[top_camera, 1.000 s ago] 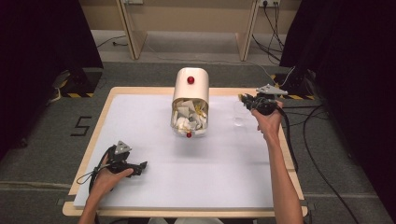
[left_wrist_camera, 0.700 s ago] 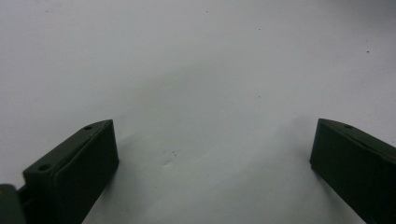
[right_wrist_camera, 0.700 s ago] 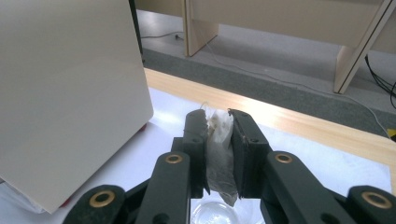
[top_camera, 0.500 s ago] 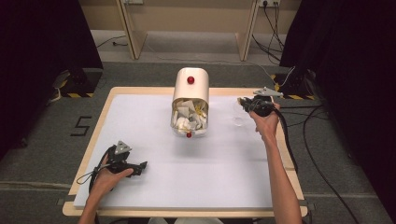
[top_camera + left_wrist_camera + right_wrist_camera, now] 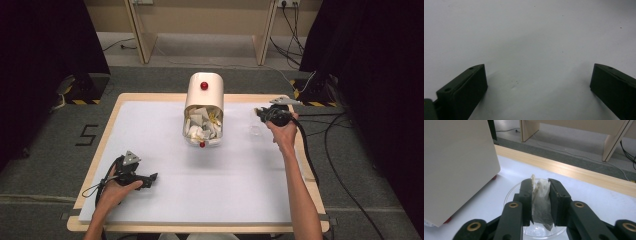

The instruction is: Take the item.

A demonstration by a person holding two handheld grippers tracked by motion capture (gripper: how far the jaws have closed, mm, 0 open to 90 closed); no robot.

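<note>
Over glass cup (image 5: 541, 230) | right hand-held gripper (image 5: 541, 195) moved left, clamping tea bag (image 5: 541, 205) | left hand-held gripper (image 5: 537, 82) unmoved, released

bin (image 5: 204, 92) cream, red knob | tea bag (image 5: 541, 202) grey-brown | glass cup (image 5: 512, 192) clear | table mat (image 5: 150, 130) white | jaws black

A cream bin (image 5: 204, 95) of crumpled paper lies tipped on the white table (image 5: 200, 185).
</note>
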